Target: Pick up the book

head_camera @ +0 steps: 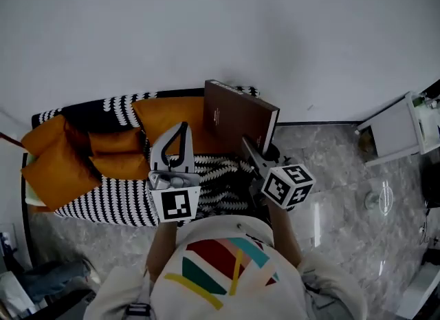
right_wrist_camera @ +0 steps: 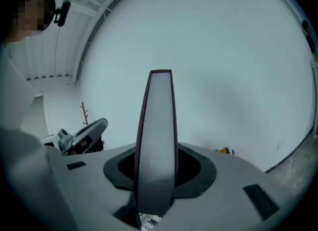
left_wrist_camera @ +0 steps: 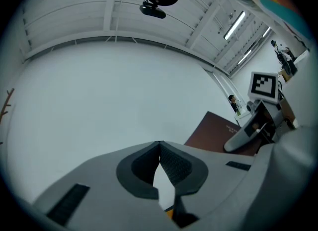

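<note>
Your right claw (head_camera: 249, 145) carries the upright brown hardcover book (head_camera: 240, 115), which fills the space straight ahead of it. Beyond lies only the plain white wall (head_camera: 206, 23). Your left claw (head_camera: 183, 129) sits just beside it, so the gap between the two is narrow. Under both claws lies the black-and-white patterned couch (head_camera: 110, 198), with orange cushions (head_camera: 58, 167) piled left of the left claw. Right of the right claw, grey marble floor (head_camera: 330, 167) runs open to a white cabinet (head_camera: 395, 133).

My pictures look dim and a bit grey. Long ceiling lights (left_wrist_camera: 234, 25) shine bright in the left gripper view. The shiny floor (head_camera: 323, 201) shows pale glare. Both gripper views bend round and have dark corners. Up close, the book (right_wrist_camera: 156, 140) looks soft and blurry to me.
</note>
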